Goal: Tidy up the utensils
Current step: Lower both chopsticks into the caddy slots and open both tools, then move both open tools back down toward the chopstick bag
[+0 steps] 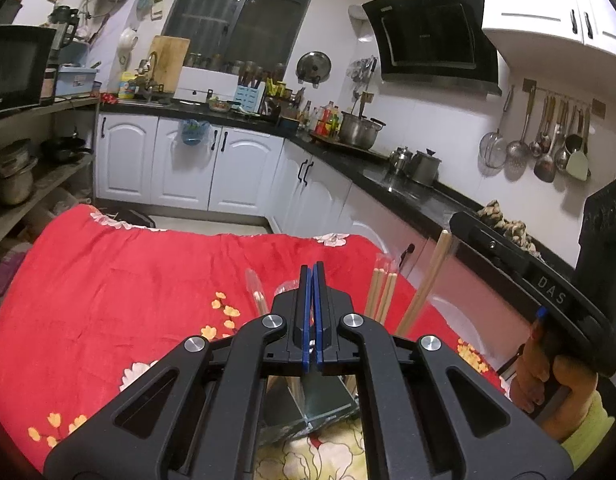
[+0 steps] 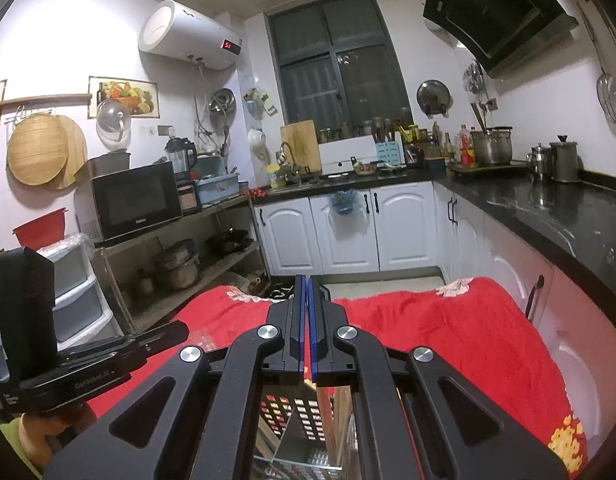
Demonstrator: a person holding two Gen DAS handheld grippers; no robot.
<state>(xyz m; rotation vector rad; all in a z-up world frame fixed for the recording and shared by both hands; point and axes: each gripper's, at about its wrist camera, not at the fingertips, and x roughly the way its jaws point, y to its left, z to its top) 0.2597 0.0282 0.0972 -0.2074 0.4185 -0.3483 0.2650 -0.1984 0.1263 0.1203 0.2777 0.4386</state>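
Note:
In the left wrist view my left gripper [image 1: 312, 270] is shut and empty, held above the red flowered cloth [image 1: 127, 280]. Just behind it several wooden chopsticks [image 1: 382, 292] stand upright in a clear holder [image 1: 324, 404] that shows under the jaws. One longer chopstick [image 1: 428, 276] leans out to the right. The right gripper's body [image 1: 548, 292] shows at the right edge. In the right wrist view my right gripper [image 2: 306, 280] is shut and empty above the same cloth [image 2: 448, 328]. A perforated utensil holder [image 2: 299, 420] shows beneath it.
A black countertop [image 1: 408, 192] with pots runs along the right side, white cabinets [image 2: 348, 232] below it. Ladles and strainers hang on a wall rail [image 1: 548, 140]. A shelf with a microwave [image 2: 135, 200] stands at the left.

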